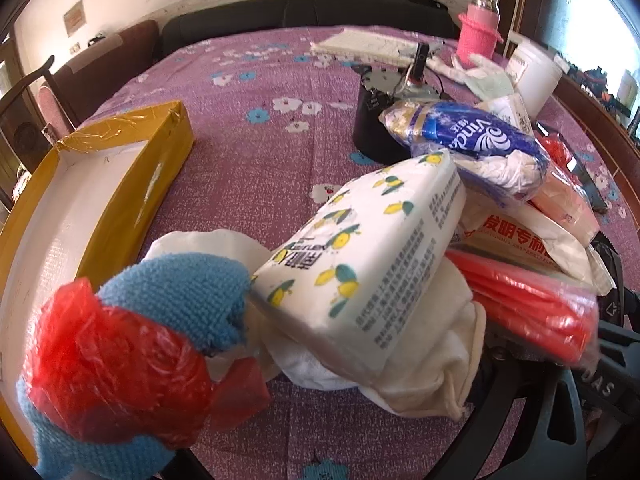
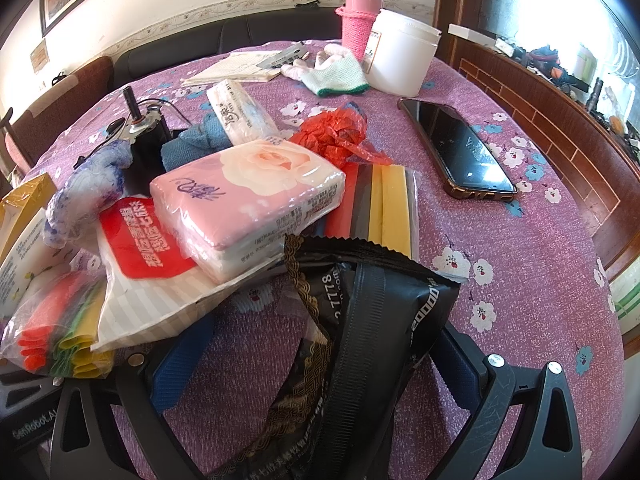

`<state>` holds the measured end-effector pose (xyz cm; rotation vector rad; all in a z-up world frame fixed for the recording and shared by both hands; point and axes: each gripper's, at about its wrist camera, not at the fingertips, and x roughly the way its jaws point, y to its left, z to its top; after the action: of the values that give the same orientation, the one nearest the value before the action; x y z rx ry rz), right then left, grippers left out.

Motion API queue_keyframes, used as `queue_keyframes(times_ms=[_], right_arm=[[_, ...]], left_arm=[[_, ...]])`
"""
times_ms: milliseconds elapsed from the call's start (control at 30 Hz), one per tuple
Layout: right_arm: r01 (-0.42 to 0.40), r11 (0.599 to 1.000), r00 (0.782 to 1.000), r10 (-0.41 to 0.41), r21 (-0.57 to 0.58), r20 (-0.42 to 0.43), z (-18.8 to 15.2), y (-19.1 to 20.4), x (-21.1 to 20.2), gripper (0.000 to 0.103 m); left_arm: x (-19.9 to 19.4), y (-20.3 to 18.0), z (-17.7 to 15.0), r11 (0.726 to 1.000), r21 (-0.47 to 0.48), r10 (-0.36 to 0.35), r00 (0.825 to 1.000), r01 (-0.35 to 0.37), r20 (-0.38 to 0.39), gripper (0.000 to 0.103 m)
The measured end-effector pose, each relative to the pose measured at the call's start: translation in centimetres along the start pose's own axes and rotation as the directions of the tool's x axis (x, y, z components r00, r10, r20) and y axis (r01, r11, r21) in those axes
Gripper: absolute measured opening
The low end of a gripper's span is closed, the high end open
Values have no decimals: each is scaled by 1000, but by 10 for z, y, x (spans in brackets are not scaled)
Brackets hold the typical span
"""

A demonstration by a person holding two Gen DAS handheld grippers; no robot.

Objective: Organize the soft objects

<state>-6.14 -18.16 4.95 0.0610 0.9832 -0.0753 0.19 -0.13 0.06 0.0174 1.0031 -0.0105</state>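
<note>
one pink rose-printed tissue pack (image 2: 248, 196), glossy, atop clutter.

— What fills the left wrist view?
— A white tissue pack printed with lemons (image 1: 360, 276), tilted on crumpled white cloth (image 1: 432, 376), over a purple floral tablecloth (image 1: 248, 120).

— And nearest the lens?
— A blue knitted cloth (image 1: 188, 296) under a red plastic bag (image 1: 116, 368), beside an open yellow box (image 1: 120, 168).

— Behind?
— A blue Vinda tissue pack (image 1: 472, 140) atop other packets; a pink bottle (image 1: 478, 28) at the far edge.
</note>
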Motion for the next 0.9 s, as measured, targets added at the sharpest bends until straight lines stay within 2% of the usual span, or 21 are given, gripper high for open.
queue_keyframes(times_ms=[33, 100, 167, 300, 367, 433, 500, 567, 633, 733, 767, 800, 867, 900], right_arm=[[-12, 1000, 1000, 12, 0, -16, 0, -2, 0, 102], [-6, 1000, 999, 6, -6, -49, 1, -4, 2, 102], [-11, 1000, 998, 10, -20, -63, -3, -3, -3, 102], [-21, 999, 999, 19, -35, -50, -14, -3, -10, 102], [-18, 999, 998, 16, -32, -60, -19, -4, -14, 102], [-21, 999, 997, 19, -32, -72, -25, -4, -20, 102], [-28, 999, 997, 26, -32, -68, -31, -6, -29, 102], [-44, 999, 999, 43, -31, -24, -40, -12, -49, 102], [-41, 998, 999, 41, -49, 17, -45, -16, -67, 102], [-24, 996, 992, 35, -88, 125, -46, -22, -104, 102], [-12, 995, 985, 28, -95, 172, -47, -24, -118, 102], [2, 995, 970, 21, -95, 242, -47, -25, -137, 102], [13, 997, 921, 18, -78, 388, -48, -32, -174, 102], [6, 997, 890, 27, -72, 454, -51, -36, -192, 102]], left_arm=[[2, 1, 5, 1000, 8, -5, 1000, 5, -27, 103], [1, 2, 4, 999, 29, -19, 999, 20, -30, 103], [-2, 2, 0, 1000, 18, -14, 1000, 13, 7, 103], [-3, -2, -3, 1000, -25, 18, 1000, -18, 13, 103], [-2, -1, -2, 1000, -25, 13, 1000, -12, 9, 103], [-5, 1, -3, 1000, -8, -16, 1000, 16, -10, 103], [-18, 7, -9, 995, -39, -92, 996, 92, -14, 103], [-38, 13, -15, 989, -62, -134, 990, 136, 32, 103], [-68, 19, -20, 991, -51, -121, 986, 127, 118, 103], [-125, 33, -28, 994, -48, -77, 955, 95, 287, 103], [-148, 41, -31, 995, -55, -57, 935, 82, 349, 103], [-165, 47, -33, 995, -62, -45, 916, 76, 398, 103], [-207, 64, -41, 995, -80, -11, 859, 61, 512, 103], [-219, 71, -42, 995, -88, 1, 843, 54, 538, 103]])
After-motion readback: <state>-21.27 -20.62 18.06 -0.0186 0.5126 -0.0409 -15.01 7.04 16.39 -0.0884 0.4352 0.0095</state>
